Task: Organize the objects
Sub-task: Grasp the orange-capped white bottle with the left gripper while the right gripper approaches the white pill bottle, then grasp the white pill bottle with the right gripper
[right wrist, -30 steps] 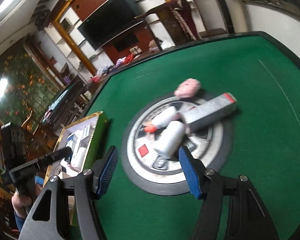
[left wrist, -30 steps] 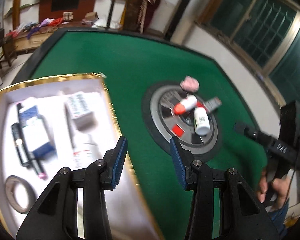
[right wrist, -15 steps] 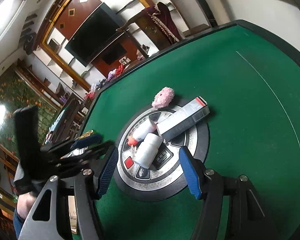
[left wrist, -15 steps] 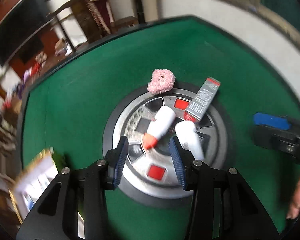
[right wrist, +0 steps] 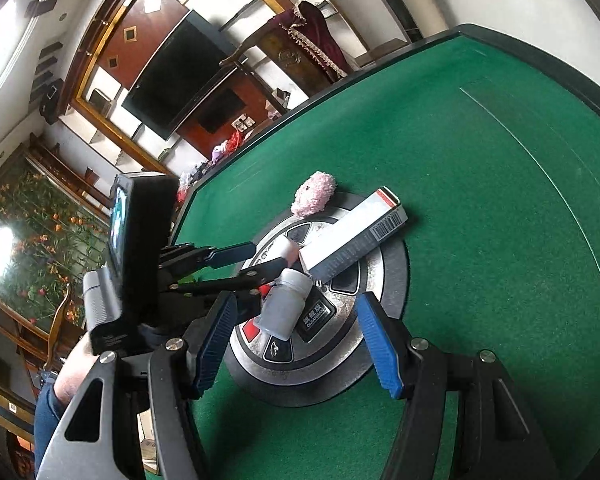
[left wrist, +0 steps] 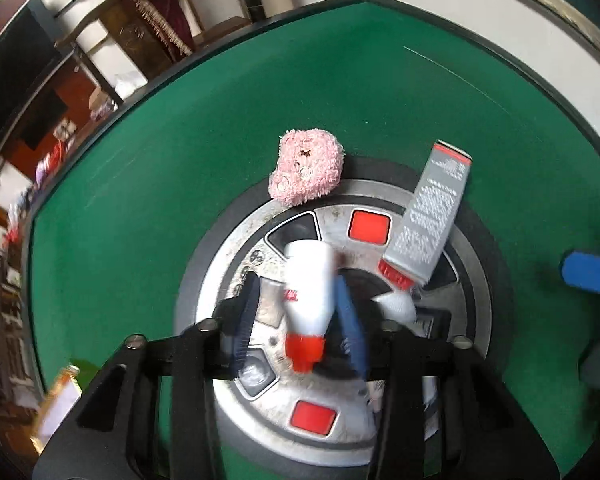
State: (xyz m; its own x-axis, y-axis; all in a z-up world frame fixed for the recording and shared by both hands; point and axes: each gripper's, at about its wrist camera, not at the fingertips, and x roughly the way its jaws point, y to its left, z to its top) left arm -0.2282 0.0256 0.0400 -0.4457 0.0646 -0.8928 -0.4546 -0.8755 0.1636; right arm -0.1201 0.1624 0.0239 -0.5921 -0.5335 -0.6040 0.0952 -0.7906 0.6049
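L gripper (left wrist: 296,322) is closing w/ the white squeeze bottle w/ red cap (left wrist: 308,292) between its blue pads; right pad looks against it, left pad apart, so not clamped yet. A sec ago it hung over the gold-edged box (left wrist: 56,404) w/ nothing between the jaws; now it's down on the round centre panel (left wrist: 340,436) mid-tabletop. Likely the next item's pickup has started.

R gripper (right wrist: 296,344) jaws stand apart, holding nothing, above the white jar (right wrist: 286,306). Grey carton (left wrist: 430,216) lies on the panel's far-right rim, pink plush (left wrist: 306,172) at its far rim. Box sits toward the near-left edge; contents not visible now.
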